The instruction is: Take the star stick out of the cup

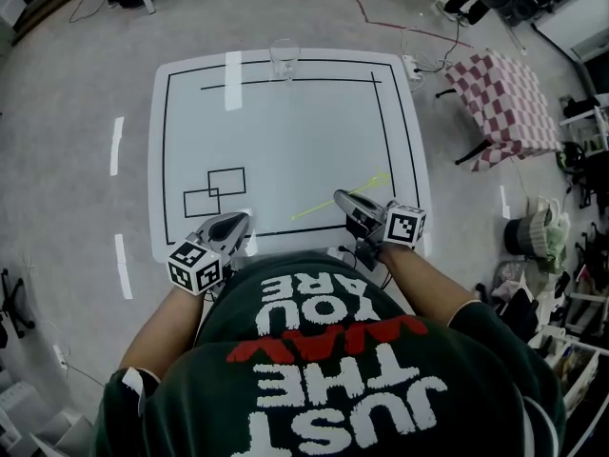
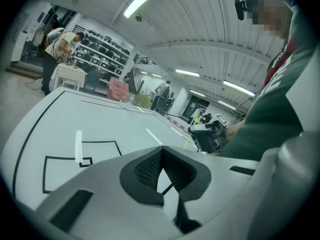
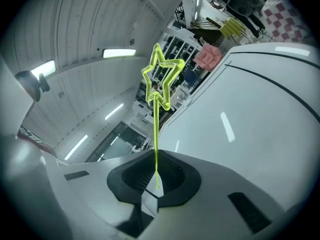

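A thin yellow-green star stick [image 1: 340, 198] lies slanted above the near right part of the white table [image 1: 285, 131]. My right gripper [image 1: 346, 202] is shut on its shaft. In the right gripper view the stick [image 3: 156, 134] rises from between the pads, with the star [image 3: 161, 79] at its top. The clear glass cup [image 1: 284, 60] stands upright at the table's far edge, far from both grippers. My left gripper [image 1: 231, 223] rests at the near left edge, shut with nothing in it; its pads [image 2: 150, 166] meet. The left gripper view also shows the cup [image 2: 125, 100] and the right gripper [image 2: 207, 136].
Black tape lines and two overlapping rectangles [image 1: 215, 190] mark the table. A red-checked side table [image 1: 504, 103] stands to the right, with clutter beyond it. Cables [image 1: 419, 36] run across the floor behind the table. A person [image 2: 59, 46] stands at shelving far off.
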Motion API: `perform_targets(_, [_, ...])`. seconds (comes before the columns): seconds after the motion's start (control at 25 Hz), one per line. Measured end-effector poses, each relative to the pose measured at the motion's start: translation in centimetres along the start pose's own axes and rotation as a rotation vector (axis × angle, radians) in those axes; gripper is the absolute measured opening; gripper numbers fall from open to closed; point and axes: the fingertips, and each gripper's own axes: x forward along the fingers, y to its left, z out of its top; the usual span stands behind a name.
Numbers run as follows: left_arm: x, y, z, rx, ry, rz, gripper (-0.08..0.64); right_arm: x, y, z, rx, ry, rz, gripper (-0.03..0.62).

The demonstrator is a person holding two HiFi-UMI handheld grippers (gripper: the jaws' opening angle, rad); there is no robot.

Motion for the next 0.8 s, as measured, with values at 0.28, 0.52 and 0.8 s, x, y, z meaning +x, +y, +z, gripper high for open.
perform_targets(0.28, [-0.21,0.39,-0.04,-0.007,-0.008,0.012,-0.003,-0.07,-0.25,0.45,0.005,-0.014,-0.008,0.043])
perform_targets(0.52, [-0.13,0.27,0.01,0.000,-0.005,0.007,-0.003,0.18,-0.02,0.73,0.008,-0.015,-0.016,0.043])
perform_targets(0.8, [-0.08,0.32,0.00,0.003,-0.009,0.008,-0.003,0.17,-0.40,0.35,-0.002,0.003,-0.032,0.043])
